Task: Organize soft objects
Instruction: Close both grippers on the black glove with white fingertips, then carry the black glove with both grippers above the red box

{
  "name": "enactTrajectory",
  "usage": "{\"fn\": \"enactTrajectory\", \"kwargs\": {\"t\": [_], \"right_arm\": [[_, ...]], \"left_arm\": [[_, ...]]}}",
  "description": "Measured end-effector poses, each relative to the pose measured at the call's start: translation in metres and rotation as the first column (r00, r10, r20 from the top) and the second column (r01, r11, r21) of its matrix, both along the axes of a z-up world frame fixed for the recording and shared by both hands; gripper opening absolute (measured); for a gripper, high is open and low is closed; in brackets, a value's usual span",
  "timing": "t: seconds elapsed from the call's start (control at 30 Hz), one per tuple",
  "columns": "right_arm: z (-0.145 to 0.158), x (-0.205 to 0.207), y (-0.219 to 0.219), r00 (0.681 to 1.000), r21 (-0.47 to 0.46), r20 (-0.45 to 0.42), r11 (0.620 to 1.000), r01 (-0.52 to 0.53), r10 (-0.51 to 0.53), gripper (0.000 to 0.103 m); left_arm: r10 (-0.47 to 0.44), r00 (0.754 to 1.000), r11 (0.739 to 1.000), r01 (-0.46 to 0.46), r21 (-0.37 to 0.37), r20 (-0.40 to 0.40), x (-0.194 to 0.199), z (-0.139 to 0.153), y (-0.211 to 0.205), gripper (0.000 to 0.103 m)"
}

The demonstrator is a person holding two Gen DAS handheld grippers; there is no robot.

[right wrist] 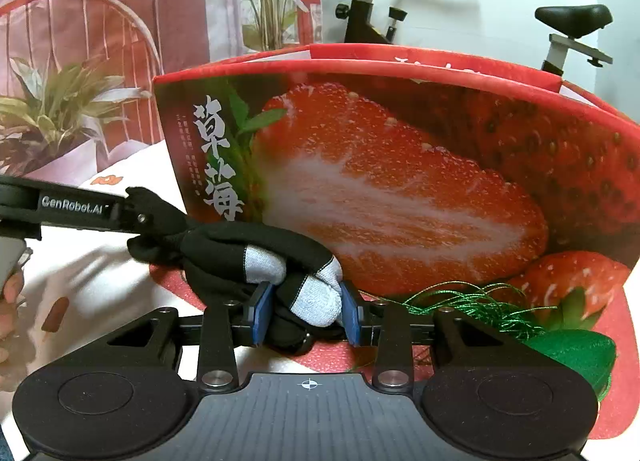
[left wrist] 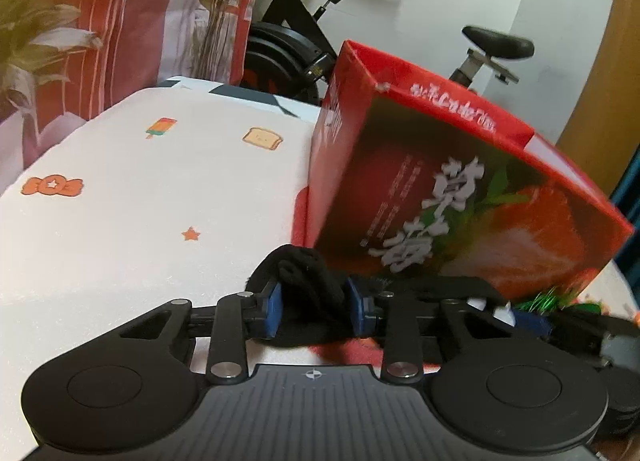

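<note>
A black sock with grey-white toe and heel patches (right wrist: 256,257) stretches between both grippers, just in front of a red strawberry-print box (right wrist: 400,181). My right gripper (right wrist: 306,313) is shut on the patched end. My left gripper (left wrist: 316,305) is shut on the black end of the sock (left wrist: 304,281). In the right wrist view the left gripper (right wrist: 136,217) comes in from the left and grips the sock's far end. The box (left wrist: 440,189) stands open-topped at the right of the left wrist view.
A white bedsheet with small orange prints (left wrist: 140,189) covers the surface. Green tinsel string (right wrist: 480,305) lies by the box's base on a red flap (right wrist: 612,341). An exercise bike (left wrist: 304,41) and a floral curtain (left wrist: 100,21) stand behind.
</note>
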State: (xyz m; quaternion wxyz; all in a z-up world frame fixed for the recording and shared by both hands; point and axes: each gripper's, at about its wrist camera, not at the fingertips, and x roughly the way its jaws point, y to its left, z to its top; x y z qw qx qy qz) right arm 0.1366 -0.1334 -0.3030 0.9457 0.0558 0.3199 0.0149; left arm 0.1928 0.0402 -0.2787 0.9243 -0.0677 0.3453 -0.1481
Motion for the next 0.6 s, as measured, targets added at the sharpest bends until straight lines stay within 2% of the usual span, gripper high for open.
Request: {"fn": "enactTrajectory", "kwargs": {"t": [0.1, 0.3, 0.43, 0.6], "right_arm": [[0.001, 0.001, 0.003, 1.0, -0.01, -0.004, 1.0, -0.026, 0.026, 0.034], [0.003, -0.002, 0.013, 0.998, -0.059, -0.007, 0.996, -0.065, 0.065, 0.026], [0.006, -0.005, 0.013, 0.998, -0.053, -0.016, 0.997, -0.06, 0.059, 0.019], [0.015, -0.019, 0.012, 1.0, -0.039, -0.004, 0.999, -0.022, 0.022, 0.016]], "left_arm": [[0.012, 1.0, 1.0, -0.012, 0.0, -0.011, -0.003, -0.002, 0.001, 0.035], [0.011, 1.0, 1.0, -0.011, 0.004, -0.016, -0.012, -0.001, 0.002, 0.027], [-0.01, 1.0, 1.0, 0.01, 0.022, -0.003, -0.024, 0.003, 0.0, 0.022], [-0.045, 0.998, 0.999, 0.044, 0.028, 0.041, -0.039, 0.012, -0.002, 0.02]]}}
